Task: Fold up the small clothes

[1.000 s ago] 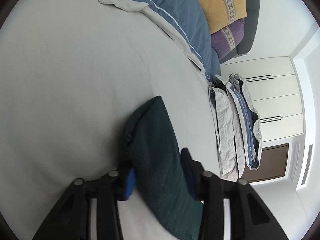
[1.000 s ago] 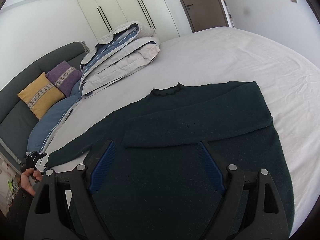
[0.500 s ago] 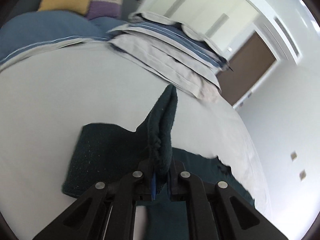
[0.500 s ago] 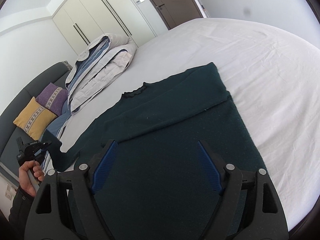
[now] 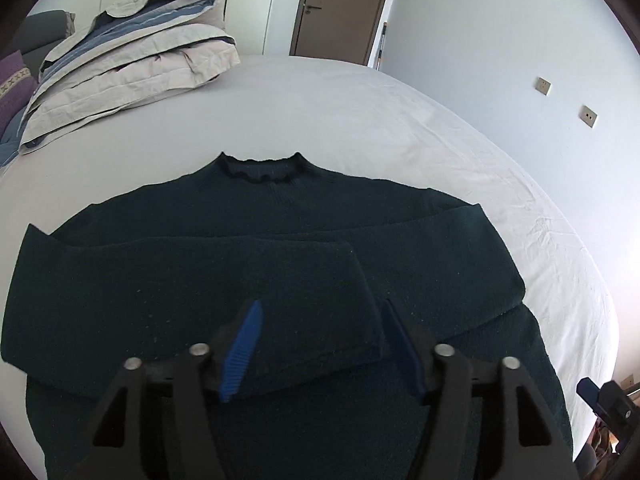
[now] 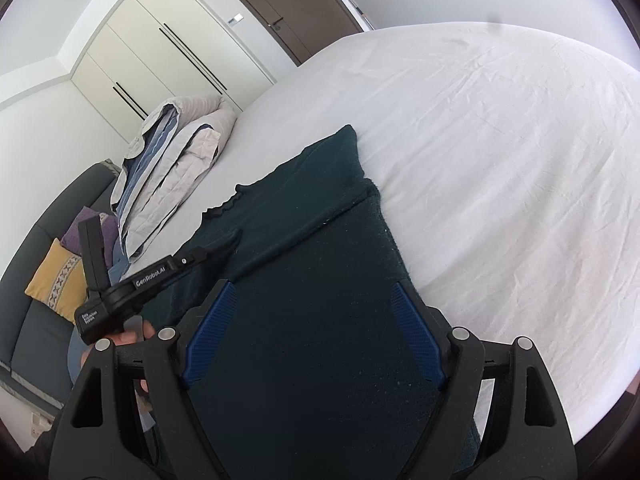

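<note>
A dark green sweater [image 5: 280,216] lies flat on the white bed [image 5: 360,112], collar away from me. Both sleeves are folded across its chest; the left sleeve [image 5: 208,292] lies on top, its cuff between my fingers. My left gripper [image 5: 320,348] is open just above that cuff, holding nothing. My right gripper [image 6: 312,336] is open and empty over the sweater's lower body [image 6: 312,320]. The left gripper's body [image 6: 132,284] shows in the right wrist view, held by a hand.
A folded duvet and pillows [image 5: 128,56] are stacked at the bed's far left. Yellow and purple cushions [image 6: 60,276] rest against a grey headboard. Wardrobe doors [image 6: 168,52] and a brown door [image 5: 340,4] stand beyond the bed. White sheet [image 6: 500,140] extends right of the sweater.
My left gripper carried the left sleeve across the sweater's chest, laid it down and opened. The right gripper swung right, staying open.
</note>
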